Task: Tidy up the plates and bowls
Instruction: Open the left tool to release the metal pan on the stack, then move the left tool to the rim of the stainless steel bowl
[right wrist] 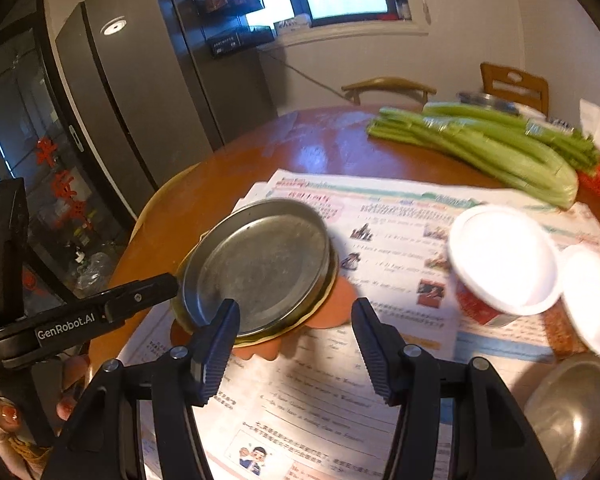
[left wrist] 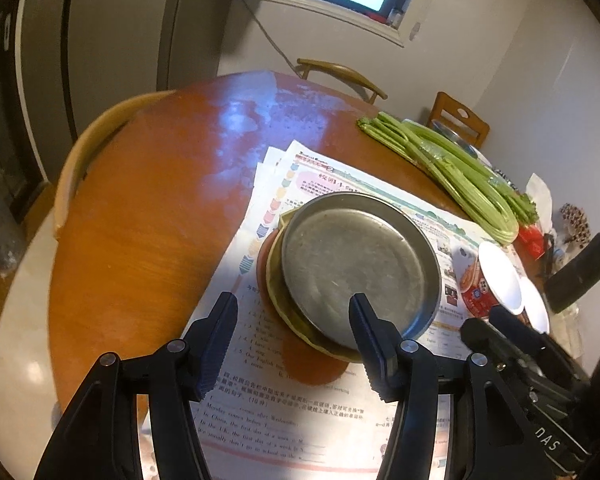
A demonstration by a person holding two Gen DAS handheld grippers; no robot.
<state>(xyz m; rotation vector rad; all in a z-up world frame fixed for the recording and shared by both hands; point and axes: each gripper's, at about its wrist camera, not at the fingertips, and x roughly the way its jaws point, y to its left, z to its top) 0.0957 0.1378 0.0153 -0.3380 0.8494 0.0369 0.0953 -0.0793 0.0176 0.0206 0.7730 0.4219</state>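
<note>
Both claws gape wide with nothing between their fingers. Ahead of the left claw (left wrist: 294,308), its right fingertip (left wrist: 358,304) overlaps the near rim of the steel plate (left wrist: 356,264); whether they touch I cannot tell. That round plate lies face up, tilted a little, atop a yellow dish (left wrist: 296,320) and an orange one (left wrist: 312,364), all on newspaper (left wrist: 284,412). The right claw (right wrist: 296,310) hovers just right of the stack. Two white bowls (right wrist: 504,260) and a steel bowl (right wrist: 572,400) lie to its right.
</note>
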